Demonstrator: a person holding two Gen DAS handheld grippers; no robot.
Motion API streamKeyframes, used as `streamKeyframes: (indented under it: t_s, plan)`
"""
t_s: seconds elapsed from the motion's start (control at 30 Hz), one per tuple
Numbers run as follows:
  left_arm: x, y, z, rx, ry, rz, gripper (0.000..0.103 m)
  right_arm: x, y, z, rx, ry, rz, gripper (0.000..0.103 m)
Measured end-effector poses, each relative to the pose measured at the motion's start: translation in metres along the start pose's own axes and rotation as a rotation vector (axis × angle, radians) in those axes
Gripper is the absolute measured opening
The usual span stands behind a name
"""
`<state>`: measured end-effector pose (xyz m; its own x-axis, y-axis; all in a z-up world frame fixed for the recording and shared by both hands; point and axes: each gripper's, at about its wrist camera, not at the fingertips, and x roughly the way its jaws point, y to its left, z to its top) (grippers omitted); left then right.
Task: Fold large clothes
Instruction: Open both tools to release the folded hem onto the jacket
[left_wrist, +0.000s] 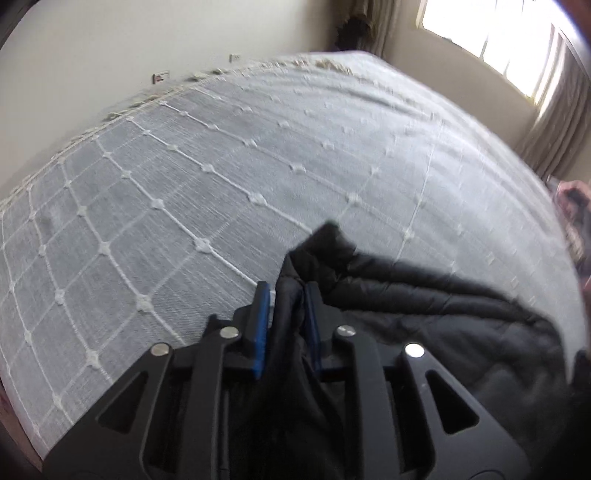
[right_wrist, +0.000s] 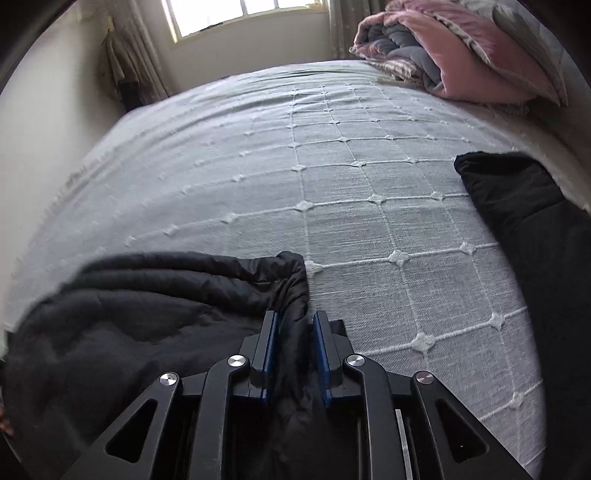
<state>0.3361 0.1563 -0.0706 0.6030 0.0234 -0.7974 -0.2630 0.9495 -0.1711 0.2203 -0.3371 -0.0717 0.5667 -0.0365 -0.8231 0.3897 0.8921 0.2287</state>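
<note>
Left wrist view looks down over a bed (left_wrist: 221, 155) covered in a pale grey spread with a white stitched grid. A black quilted jacket (left_wrist: 424, 306) lies on the near part of the bed, spreading toward the right of this view. The left claw (left_wrist: 286, 291) has its 2 blue-padded fingers (left_wrist: 260, 314) a little apart, with a bunched fold of the jacket running up between them; the right pad touches the fabric, while a sliver of gap shows at the left pad, so whether it truly grips I cannot tell.

Right wrist view shows the same jacket (right_wrist: 147, 295) lying to the left, 1 rolled edge rising between the right claw (right_wrist: 295, 325) fingers, which stand slightly parted with the cloth filling the gap loosely. Another dark garment (right_wrist: 524, 206) lies apart at the right. Folded pink and grey bedding (right_wrist: 461, 51) sits at the far corner.
</note>
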Motion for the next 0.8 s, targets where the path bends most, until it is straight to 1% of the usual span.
streamKeyframes:
  t_s: [0.03, 0.07, 0.13, 0.17, 0.2, 0.23, 0.27, 0.3, 0.33, 0.37, 0.4, 0.47, 0.53, 0.57, 0.6, 0.63, 0.7, 0.8]
  plan:
    - [-0.013, 0.005, 0.003, -0.026, -0.02, -0.014, 0.041, -0.012, -0.003, 0.002, 0.041, -0.012, 0.045, 0.022]
    - [-0.032, 0.011, 0.006, -0.057, -0.049, -0.034, 0.049, -0.024, -0.005, 0.004, 0.076, -0.031, 0.08, 0.027]
    - [-0.06, 0.016, 0.007, -0.091, -0.082, -0.073, 0.051, -0.051, -0.002, 0.005, 0.115, -0.083, 0.124, 0.04]
    - [-0.073, 0.015, 0.006, -0.097, -0.08, -0.098, 0.052, -0.066, 0.003, 0.002, 0.124, -0.118, 0.144, 0.062]
    - [-0.087, 0.01, 0.002, -0.09, -0.062, -0.136, 0.052, -0.078, 0.01, -0.001, 0.125, -0.152, 0.163, 0.079]
    - [-0.096, 0.002, -0.003, -0.066, -0.044, -0.162, 0.053, -0.092, 0.02, -0.008, 0.117, -0.191, 0.185, 0.082]
    - [-0.105, -0.008, -0.008, -0.026, -0.027, -0.187, 0.056, -0.103, 0.033, -0.018, 0.093, -0.21, 0.211, 0.082]
    - [-0.116, -0.024, -0.018, 0.037, -0.012, -0.212, 0.058, -0.108, 0.049, -0.024, 0.06, -0.201, 0.237, 0.082]
    - [-0.123, -0.036, -0.028, 0.085, -0.008, -0.226, 0.062, -0.11, 0.069, -0.035, 0.003, -0.169, 0.271, 0.082]
    - [-0.128, -0.047, -0.038, 0.125, -0.009, -0.24, 0.066, -0.112, 0.096, -0.049, -0.085, -0.125, 0.299, 0.082]
    - [-0.131, -0.059, -0.052, 0.17, -0.014, -0.264, 0.068, -0.114, 0.115, -0.06, -0.147, -0.107, 0.295, 0.082]
    - [-0.125, -0.072, -0.074, 0.21, -0.022, -0.279, 0.069, -0.116, 0.156, -0.091, -0.262, -0.113, 0.273, 0.081]
    - [-0.102, -0.076, -0.096, 0.25, 0.018, -0.265, 0.069, -0.11, 0.183, -0.113, -0.342, -0.084, 0.278, 0.08]
    - [-0.09, -0.075, -0.104, 0.257, 0.047, -0.252, 0.069, -0.105, 0.195, -0.124, -0.378, -0.069, 0.278, 0.077]
    - [-0.077, -0.071, -0.11, 0.253, 0.08, -0.234, 0.069, -0.099, 0.206, -0.132, -0.408, -0.055, 0.276, 0.075]
    - [-0.071, -0.067, -0.111, 0.245, 0.084, -0.229, 0.069, -0.093, 0.214, -0.139, -0.436, -0.047, 0.269, 0.075]
    - [-0.072, -0.061, -0.116, 0.25, 0.036, -0.226, 0.069, -0.081, 0.227, -0.149, -0.499, -0.065, 0.221, 0.075]
    - [-0.07, -0.062, -0.12, 0.321, 0.015, -0.206, 0.069, -0.07, 0.229, -0.146, -0.541, -0.094, 0.16, 0.075]
